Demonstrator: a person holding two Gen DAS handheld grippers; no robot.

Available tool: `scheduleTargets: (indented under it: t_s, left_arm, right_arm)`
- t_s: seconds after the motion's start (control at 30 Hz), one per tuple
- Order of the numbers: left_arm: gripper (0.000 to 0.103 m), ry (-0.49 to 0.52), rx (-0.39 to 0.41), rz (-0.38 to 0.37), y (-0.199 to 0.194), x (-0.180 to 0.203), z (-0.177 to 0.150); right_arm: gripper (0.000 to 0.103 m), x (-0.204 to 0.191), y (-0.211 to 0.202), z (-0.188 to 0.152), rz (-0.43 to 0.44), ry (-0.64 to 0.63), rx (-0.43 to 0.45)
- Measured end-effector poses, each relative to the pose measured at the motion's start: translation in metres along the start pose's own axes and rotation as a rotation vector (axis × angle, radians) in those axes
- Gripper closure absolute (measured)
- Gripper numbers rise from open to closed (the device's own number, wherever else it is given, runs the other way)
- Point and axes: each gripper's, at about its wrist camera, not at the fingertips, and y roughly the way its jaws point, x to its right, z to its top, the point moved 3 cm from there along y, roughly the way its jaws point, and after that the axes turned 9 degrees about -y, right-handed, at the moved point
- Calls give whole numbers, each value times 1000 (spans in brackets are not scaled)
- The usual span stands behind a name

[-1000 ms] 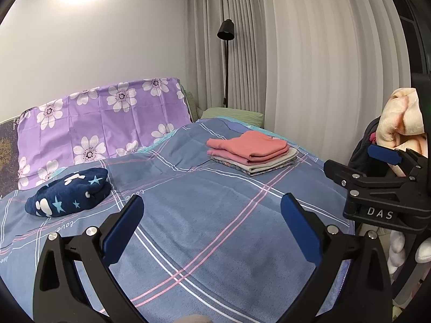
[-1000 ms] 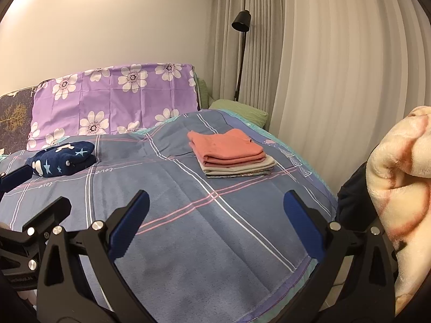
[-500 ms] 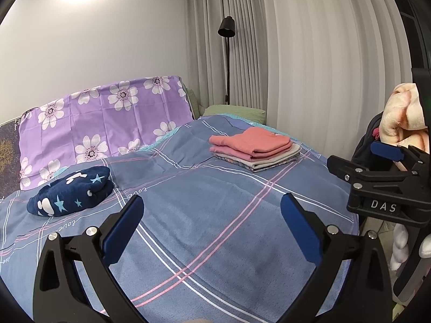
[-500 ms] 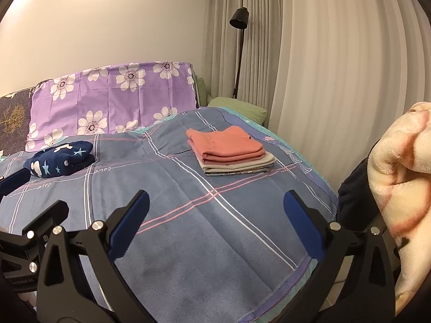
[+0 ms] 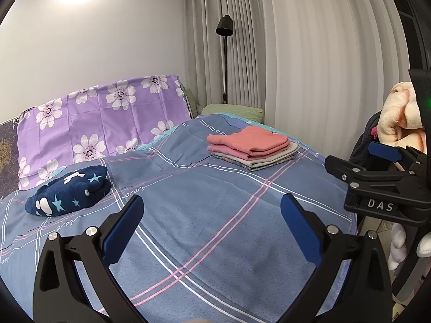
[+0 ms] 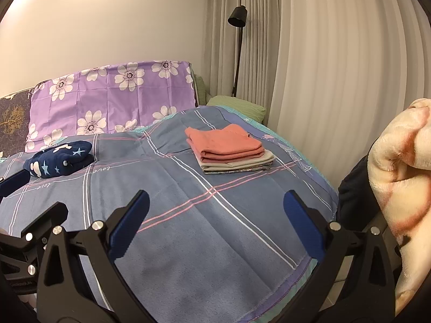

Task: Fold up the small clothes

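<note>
well beyond both spread, empty claws, left [image 5: 210, 212] and right [image 6: 215, 208], a seemingly finished folded clothes stack [image 5: 252, 148]

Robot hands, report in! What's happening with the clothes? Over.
Left gripper open, empty. Right gripper open, empty. Folded stack on bed; fluffy garment waits at right. Nothing in the way.

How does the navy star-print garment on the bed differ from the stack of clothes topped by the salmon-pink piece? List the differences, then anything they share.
The navy star-print garment is a single rumpled, rounded bundle; the stack of clothes is several flat, squared layers. The navy one is dark and patterned; the stack's top is plain salmon-pink. The navy garment lies near the purple floral pillow, the stack nearer the curtain side. Both rest on the blue plaid bedspread.
</note>
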Motion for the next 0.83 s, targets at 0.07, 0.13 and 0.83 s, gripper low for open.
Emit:
scheduleTargets:
  t_s: [0.07, 0.13, 0.83]
  left_arm:
    - [1, 2, -2, 1, 0, 0, -1]
    - [1, 1, -2, 1, 1, 1, -1]
    - [1, 2, -16, 2, 4, -5, -8]
  right_arm:
    - [2, 1, 0, 0, 1, 0, -2]
    - [2, 2, 2, 0, 3, 0, -4]
    - [2, -2, 6, -5, 8, -9, -14]
